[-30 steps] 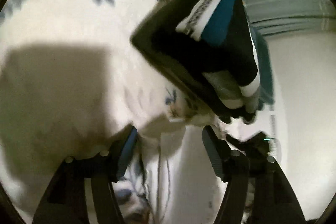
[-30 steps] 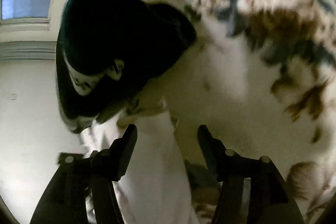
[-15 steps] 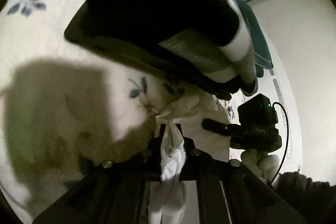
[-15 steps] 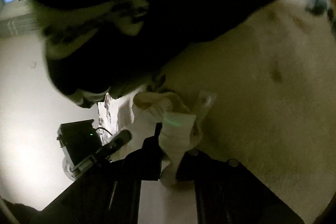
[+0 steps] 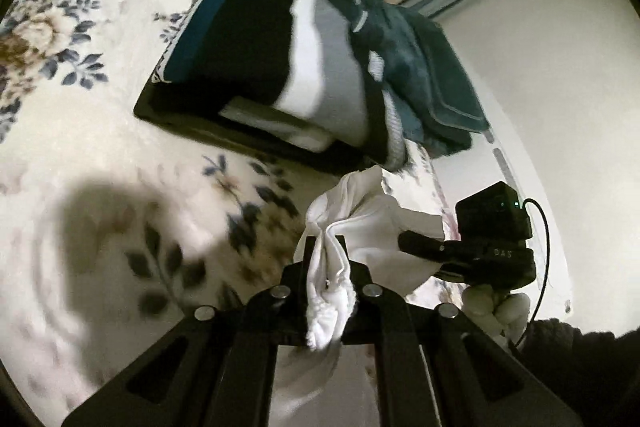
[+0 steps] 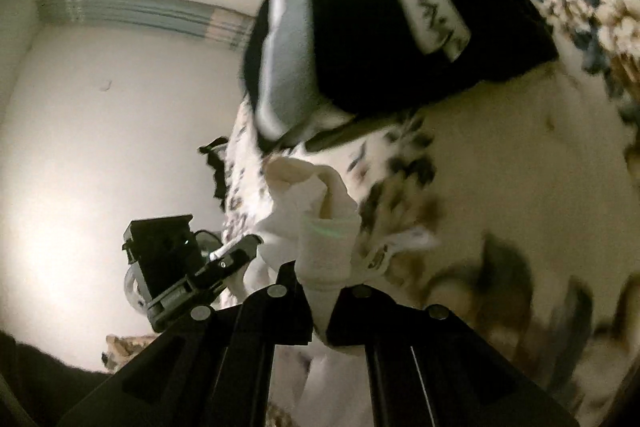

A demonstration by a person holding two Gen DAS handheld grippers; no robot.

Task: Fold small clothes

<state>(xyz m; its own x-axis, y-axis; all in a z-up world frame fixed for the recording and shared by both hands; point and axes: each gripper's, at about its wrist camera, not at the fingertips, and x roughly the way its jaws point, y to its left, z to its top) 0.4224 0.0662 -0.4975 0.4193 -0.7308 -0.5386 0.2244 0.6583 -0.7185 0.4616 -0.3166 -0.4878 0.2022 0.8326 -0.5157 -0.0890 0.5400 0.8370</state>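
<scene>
Although a stack of folded clothes (image 5: 280, 67) already lies on the flowered bed cover (image 5: 80, 155), the white garment (image 5: 360, 227) is not yet folded, so I judge the task to be partly done. A dark green piece (image 5: 432, 75) lies just beside the stack, at the edge near the wall; whether it is folded I cannot tell.

The left hand-held gripper (image 5: 326, 259) is closed tightly on a bunched edge of the white garment, and the cloth comes out between its fingers. The right hand-held gripper (image 6: 326, 267) is also clamped on another part of the same garment. The garment is held between the two, in front of the stack and apparently lifted a little from the bed. It must still be spread, folded and put down.
</scene>
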